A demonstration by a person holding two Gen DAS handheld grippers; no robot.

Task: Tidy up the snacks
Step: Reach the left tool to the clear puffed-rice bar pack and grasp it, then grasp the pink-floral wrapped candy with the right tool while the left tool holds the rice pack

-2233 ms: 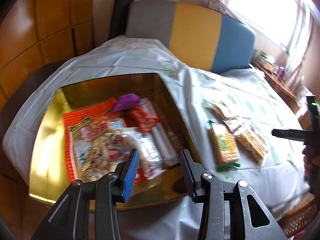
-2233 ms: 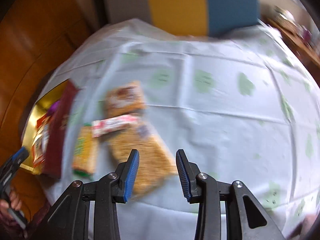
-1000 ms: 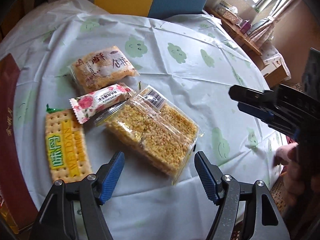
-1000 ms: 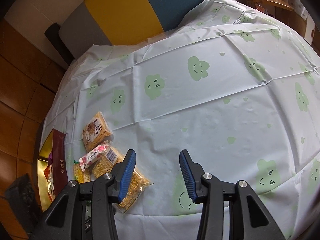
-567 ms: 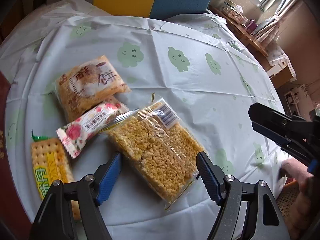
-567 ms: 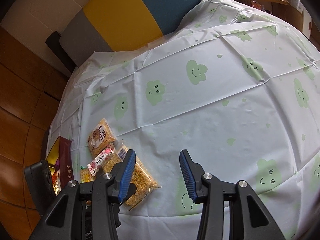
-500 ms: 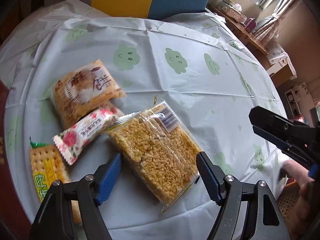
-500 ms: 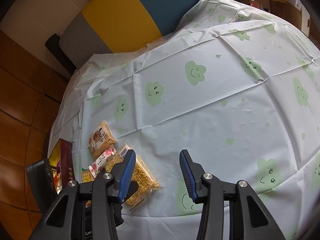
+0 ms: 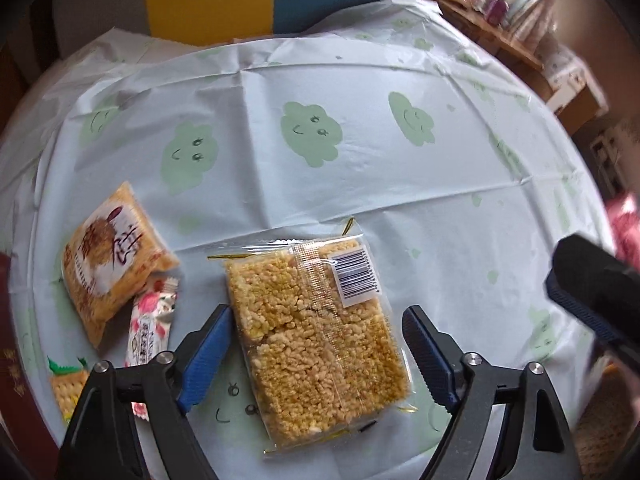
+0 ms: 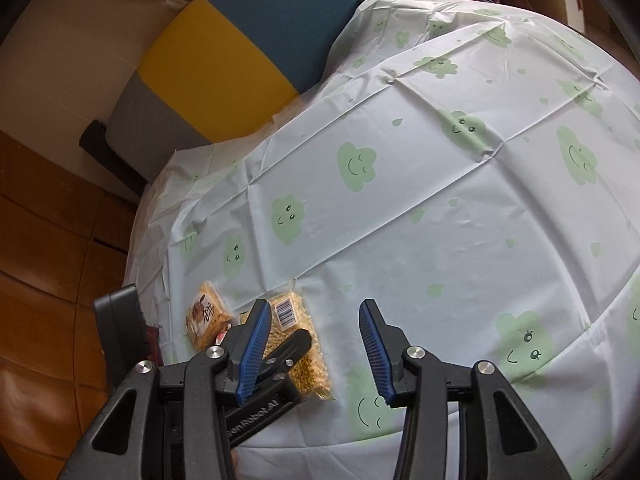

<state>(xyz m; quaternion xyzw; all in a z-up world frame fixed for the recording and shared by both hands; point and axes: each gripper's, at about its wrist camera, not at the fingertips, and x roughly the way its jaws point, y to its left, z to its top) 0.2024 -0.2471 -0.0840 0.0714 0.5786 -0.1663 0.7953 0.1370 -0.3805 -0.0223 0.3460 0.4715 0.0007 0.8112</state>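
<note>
Left gripper (image 9: 316, 356), just opened wide, straddles the rice-crisp packet (image 9: 316, 344); right gripper (image 10: 312, 348) empty.

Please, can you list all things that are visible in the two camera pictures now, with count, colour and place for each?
rice cracker pack: 1, clear wrapper, golden contents, barcode label, flat on the tablecloth between the left gripper's fingers
orange biscuit packet: 1, orange and white, left of the rice cracker pack
flower-print bar: 1, white with pink roses, below the orange packet
soda cracker pack: 1, tan with green end, far left, partly hidden
tablecloth: 1, pale with green clouds, covers the table
chair: 1, grey, yellow, blue back, behind the table
left gripper: black, blue pads, jaws just widened, open
right gripper: same colours, open, empty
</note>
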